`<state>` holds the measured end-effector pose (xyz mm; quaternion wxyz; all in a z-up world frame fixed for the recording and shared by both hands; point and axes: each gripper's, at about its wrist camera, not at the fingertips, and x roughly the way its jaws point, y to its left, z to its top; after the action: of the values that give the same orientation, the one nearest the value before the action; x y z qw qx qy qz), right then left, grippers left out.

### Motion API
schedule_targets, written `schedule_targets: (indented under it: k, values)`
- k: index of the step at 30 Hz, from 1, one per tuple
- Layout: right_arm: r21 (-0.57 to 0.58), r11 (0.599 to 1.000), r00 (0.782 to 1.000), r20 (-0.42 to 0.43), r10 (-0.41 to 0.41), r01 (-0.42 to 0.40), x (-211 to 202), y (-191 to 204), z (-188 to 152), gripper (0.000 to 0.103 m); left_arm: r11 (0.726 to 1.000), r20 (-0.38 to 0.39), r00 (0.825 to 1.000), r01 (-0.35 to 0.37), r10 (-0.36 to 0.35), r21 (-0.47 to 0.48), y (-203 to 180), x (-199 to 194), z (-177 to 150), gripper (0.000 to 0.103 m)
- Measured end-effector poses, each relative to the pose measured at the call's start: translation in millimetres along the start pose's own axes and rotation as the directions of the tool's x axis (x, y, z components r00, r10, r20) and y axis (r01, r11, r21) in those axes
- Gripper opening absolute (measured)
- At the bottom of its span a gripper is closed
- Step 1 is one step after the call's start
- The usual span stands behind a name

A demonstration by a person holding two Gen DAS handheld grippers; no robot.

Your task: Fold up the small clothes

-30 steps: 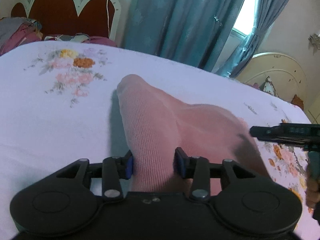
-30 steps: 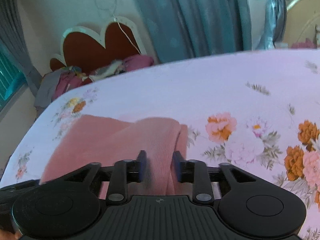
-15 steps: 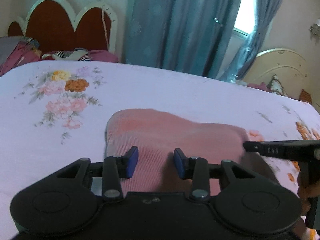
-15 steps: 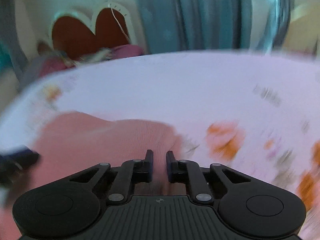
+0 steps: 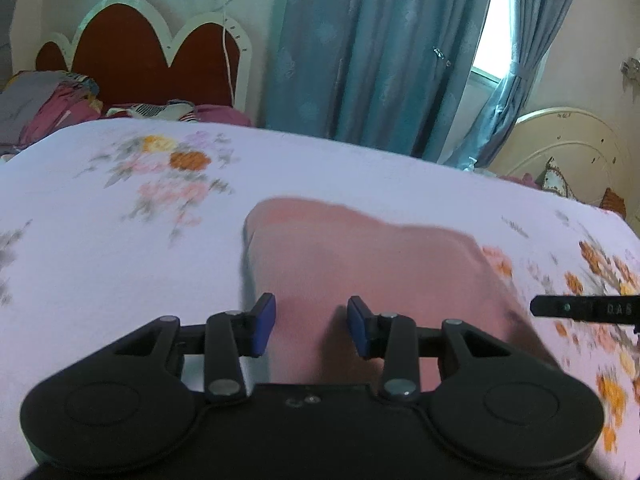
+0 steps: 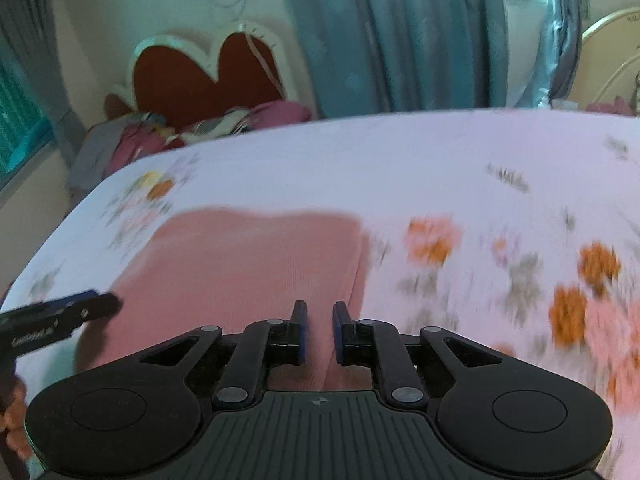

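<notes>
A pink ribbed garment (image 5: 360, 256) lies folded on the floral bed sheet (image 5: 100, 260). My left gripper (image 5: 311, 326) has its blue pads on either side of the garment's near left part and holds a thick fold of it. In the right wrist view the garment (image 6: 248, 256) spreads to the left. My right gripper (image 6: 320, 330) pinches the cloth's near right edge with narrow jaws that are opening slightly. Each gripper shows in the other's view: the right one (image 5: 584, 310), the left one (image 6: 60, 320).
A red scalloped headboard (image 5: 136, 60) and a pile of clothes (image 5: 44, 108) stand beyond the bed's far left. Blue curtains (image 5: 380, 52) hang behind. A cream headboard (image 5: 568, 148) is at the far right. A person's hand (image 6: 12, 412) shows at the left edge.
The garment stood up as a ridge; now it lies lower and flatter. The right jaws closed from wide to narrow on the cloth's edge. Both grippers shifted with the cloth.
</notes>
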<state>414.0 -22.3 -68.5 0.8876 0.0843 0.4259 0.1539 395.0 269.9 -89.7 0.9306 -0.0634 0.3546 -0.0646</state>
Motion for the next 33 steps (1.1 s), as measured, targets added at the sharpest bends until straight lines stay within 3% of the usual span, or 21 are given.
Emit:
schedule_targets:
  k: [2,4,6,9,11,15,18,22,27,29,32,33]
  values:
    - [-0.048,0.998,0.999,-0.002,-0.045,0.045,-4.0,7.3,-14.6,0.014,1.0,0.002,1.0,-0.003,0.003,0.012,-1.7,-10.3,-11.4,0.038]
    - [-0.094,0.986,0.99,-0.016,-0.142,0.14,6.9,10.0,-25.9,0.014,1.0,0.003,1.0,-0.005,0.005,0.023,-5.5,-14.2,-18.6,0.038]
    - [-0.065,0.976,0.972,-0.1,-0.212,0.206,25.5,-4.6,-37.9,0.012,1.0,0.0,1.0,-0.013,0.013,0.016,-8.3,-13.1,-23.1,0.04]
    - [-0.03,0.981,0.979,-0.074,-0.191,0.19,11.9,-6.6,-40.0,0.013,0.999,-0.003,1.0,-0.023,0.023,0.026,-11.0,-15.9,-22.4,0.041]
    - [0.006,0.982,0.982,0.018,-0.19,0.19,-15.0,-2.3,-36.8,0.013,0.999,-0.002,1.0,-0.021,0.021,0.034,-13.3,-19.4,-23.1,0.041]
    - [0.041,0.995,0.99,0.105,-0.095,0.091,-50.8,17.3,-37.0,0.014,0.998,-0.047,0.999,-0.022,0.025,0.064,-19.9,-23.5,-34.8,0.041]
    - [-0.027,0.994,0.993,0.058,-0.1,0.102,-38.9,38.6,-48.7,0.014,0.997,-0.076,0.996,-0.039,0.044,0.072,-24.0,-16.2,-45.8,0.046]
    - [-0.049,0.979,0.979,-0.044,-0.199,0.197,-6.6,32.6,-69.7,0.014,0.996,-0.089,0.995,-0.044,0.051,0.079,-20.9,-11.1,-51.7,0.051]
    - [0.125,0.982,0.99,-0.033,-0.14,0.143,2.2,13.2,-71.2,0.018,0.996,-0.105,0.993,-0.043,0.051,0.076,-19.2,-12.7,-54.5,0.063]
    - [0.227,0.97,0.996,-0.036,-0.085,0.092,-0.8,-3.2,-69.2,0.019,0.996,-0.11,0.993,-0.045,0.053,0.073,-21.4,-17.9,-54.7,0.079]
    - [0.192,0.978,0.994,-0.088,-0.069,0.085,-3.3,0.0,-61.6,0.022,0.995,-0.099,0.992,-0.066,0.073,0.073,-26.6,-28.1,-55.7,0.093]
    - [0.188,0.979,0.993,-0.102,-0.062,0.081,-4.6,0.1,-58.2,0.032,0.994,-0.1,0.992,-0.072,0.08,0.077,-28.9,-32.2,-56.3,0.094]
